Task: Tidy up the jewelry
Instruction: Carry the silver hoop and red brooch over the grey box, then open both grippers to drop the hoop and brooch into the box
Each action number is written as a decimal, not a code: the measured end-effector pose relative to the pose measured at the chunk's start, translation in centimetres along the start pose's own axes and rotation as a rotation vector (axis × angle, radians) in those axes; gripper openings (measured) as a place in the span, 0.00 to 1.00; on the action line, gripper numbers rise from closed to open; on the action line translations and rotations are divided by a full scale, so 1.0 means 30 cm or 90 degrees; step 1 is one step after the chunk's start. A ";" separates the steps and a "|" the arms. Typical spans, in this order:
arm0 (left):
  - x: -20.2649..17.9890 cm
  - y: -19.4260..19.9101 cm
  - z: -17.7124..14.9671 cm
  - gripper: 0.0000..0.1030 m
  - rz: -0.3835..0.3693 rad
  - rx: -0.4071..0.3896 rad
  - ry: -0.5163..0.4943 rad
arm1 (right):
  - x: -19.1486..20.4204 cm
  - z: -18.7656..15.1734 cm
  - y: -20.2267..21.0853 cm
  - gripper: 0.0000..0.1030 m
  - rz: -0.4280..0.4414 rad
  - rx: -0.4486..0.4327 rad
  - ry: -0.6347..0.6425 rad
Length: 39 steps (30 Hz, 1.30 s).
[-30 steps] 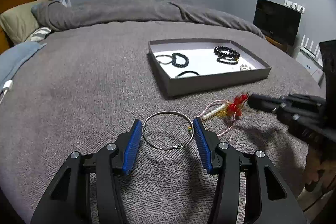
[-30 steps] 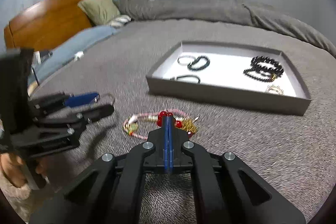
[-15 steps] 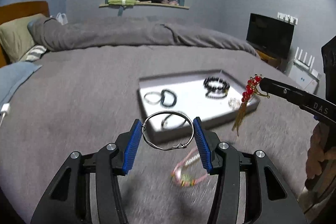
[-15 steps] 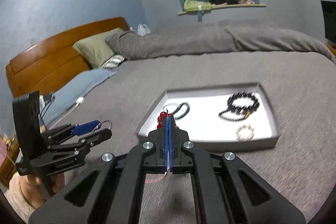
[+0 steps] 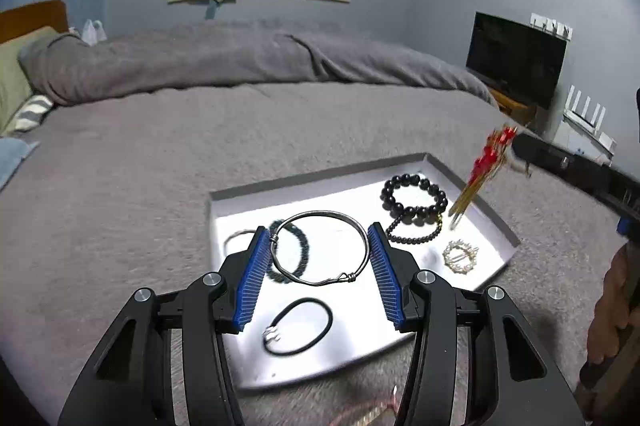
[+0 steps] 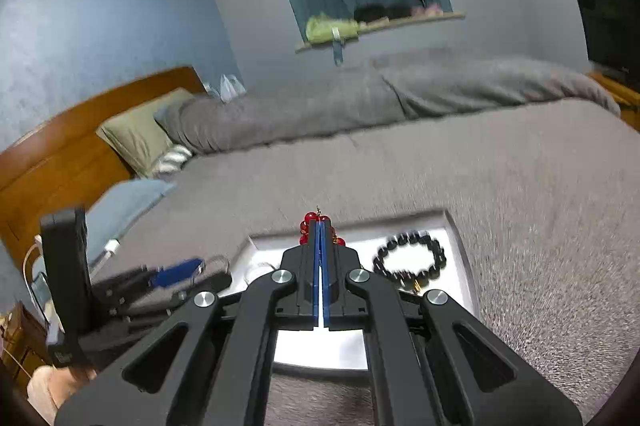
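My left gripper (image 5: 319, 238) is shut on a silver wire bangle (image 5: 320, 212) and holds it in the air above the grey tray (image 5: 472, 182). The tray holds a black bead bracelet (image 5: 414, 200), a dark bracelet (image 5: 298, 246), a black hair tie (image 5: 298, 326) and a pearl brooch (image 5: 460, 257). My right gripper (image 6: 320, 224) is shut on a red bead ornament (image 6: 308, 220) with a gold tassel (image 5: 466, 192) that hangs over the tray's right side. In the right wrist view the tray (image 6: 460, 226) lies just under the fingers.
The tray sits on a grey bedspread (image 5: 160, 166). A pink cord bracelet (image 5: 372, 414) lies on the bed just in front of the tray. Pillows (image 6: 144, 134) and a wooden headboard (image 6: 60, 154) are to the left, a TV (image 5: 516, 58) to the right.
Both grippers have lifted their pieces off the bedspread and moved forward over the tray. The pink cord bracelet stayed on the bed.
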<state>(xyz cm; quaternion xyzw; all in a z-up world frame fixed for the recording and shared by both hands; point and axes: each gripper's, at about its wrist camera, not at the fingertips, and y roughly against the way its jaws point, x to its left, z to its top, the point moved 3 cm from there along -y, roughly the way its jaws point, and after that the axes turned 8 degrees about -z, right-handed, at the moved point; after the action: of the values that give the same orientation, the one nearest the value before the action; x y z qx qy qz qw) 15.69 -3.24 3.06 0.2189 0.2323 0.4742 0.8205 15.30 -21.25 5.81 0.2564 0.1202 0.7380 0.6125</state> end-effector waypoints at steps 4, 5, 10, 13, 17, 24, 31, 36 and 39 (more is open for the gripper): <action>0.001 -0.077 -0.030 0.50 -0.019 0.039 0.001 | -0.027 -0.046 -0.069 0.01 0.011 0.048 -0.002; -0.003 -0.090 -0.035 0.50 -0.023 0.046 -0.001 | -0.033 -0.058 -0.082 0.01 0.020 0.061 -0.009; -0.058 -0.146 -0.082 0.50 -0.042 0.084 -0.030 | -0.033 -0.105 -0.121 0.01 0.023 0.106 -0.014; -0.088 -0.165 -0.108 0.50 -0.040 0.100 -0.048 | -0.027 -0.133 -0.141 0.01 -0.001 0.132 0.002; -0.099 -0.175 -0.124 0.50 -0.045 0.111 -0.052 | -0.024 -0.158 -0.160 0.01 -0.014 0.163 0.012; -0.088 -0.194 -0.135 0.50 -0.060 0.126 -0.036 | -0.026 -0.201 -0.196 0.01 -0.011 0.200 0.004; -0.075 -0.203 -0.139 0.51 -0.078 0.136 -0.013 | -0.034 -0.220 -0.212 0.01 -0.016 0.215 0.001; -0.070 -0.203 -0.139 0.51 -0.079 0.137 -0.009 | -0.030 -0.218 -0.212 0.01 -0.017 0.215 0.002; -0.071 -0.198 -0.139 0.52 -0.073 0.140 -0.012 | -0.030 -0.218 -0.210 0.01 -0.018 0.213 0.001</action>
<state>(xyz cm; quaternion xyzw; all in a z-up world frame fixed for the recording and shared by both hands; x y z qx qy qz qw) 16.30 -7.24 -3.34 0.2983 0.2872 0.3958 0.8197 17.26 -19.83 -2.97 0.3528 0.2454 0.6990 0.5716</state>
